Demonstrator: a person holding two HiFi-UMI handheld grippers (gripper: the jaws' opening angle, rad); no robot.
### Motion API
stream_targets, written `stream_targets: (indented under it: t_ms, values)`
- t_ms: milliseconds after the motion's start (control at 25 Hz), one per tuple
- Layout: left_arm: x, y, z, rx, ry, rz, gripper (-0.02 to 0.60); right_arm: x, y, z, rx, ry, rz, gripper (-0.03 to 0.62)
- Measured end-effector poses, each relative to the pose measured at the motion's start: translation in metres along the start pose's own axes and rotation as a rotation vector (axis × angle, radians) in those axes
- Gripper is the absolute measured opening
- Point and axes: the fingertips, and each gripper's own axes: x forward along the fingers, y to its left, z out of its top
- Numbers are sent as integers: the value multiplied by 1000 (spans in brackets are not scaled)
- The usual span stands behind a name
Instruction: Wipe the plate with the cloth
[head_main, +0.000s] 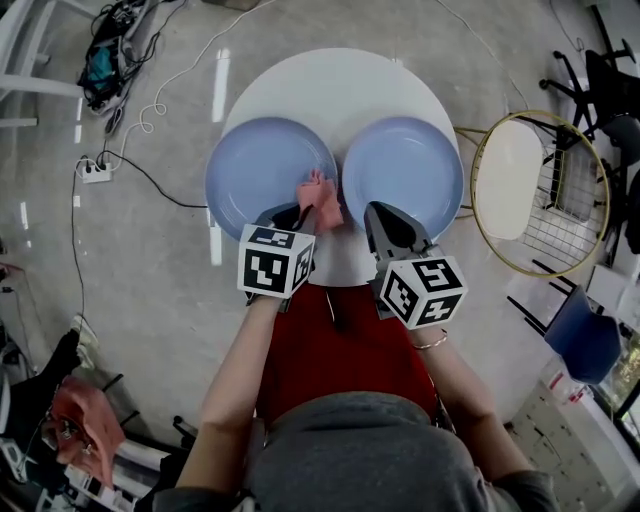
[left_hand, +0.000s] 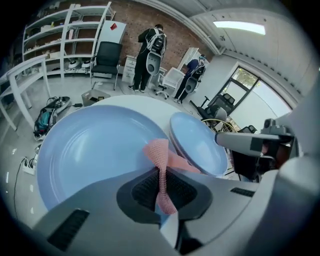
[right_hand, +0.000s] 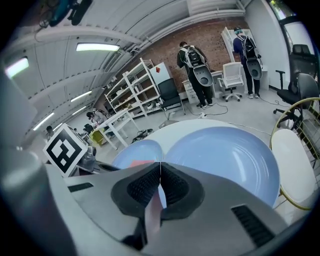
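Note:
Two pale blue plates sit side by side on a round white table (head_main: 340, 85): the left plate (head_main: 262, 172) and the right plate (head_main: 408, 172). My left gripper (head_main: 303, 213) is shut on a pink cloth (head_main: 320, 198), which hangs over the left plate's near right rim. In the left gripper view the cloth (left_hand: 160, 154) stands pinched between the jaws (left_hand: 162, 186) above the left plate (left_hand: 85, 150). My right gripper (head_main: 373, 210) is shut and holds nothing, at the right plate's near left rim. The right gripper view shows its jaws (right_hand: 160, 181) closed before the right plate (right_hand: 230, 155).
A gold-framed round chair (head_main: 530, 190) stands just right of the table. Cables and a power strip (head_main: 97, 172) lie on the floor at left. A blue chair (head_main: 585, 335) is at the lower right. Two people (left_hand: 152, 52) stand far back by shelves.

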Motion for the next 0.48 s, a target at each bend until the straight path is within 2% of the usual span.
stream_targets:
  t_ms: [160, 480]
  values:
    - [-2, 17, -19, -15, 32, 45, 34, 11, 11, -3, -34, 27, 30, 29]
    - [-13, 38, -32, 16, 58, 91, 34, 26, 37, -9, -85, 77, 80, 29]
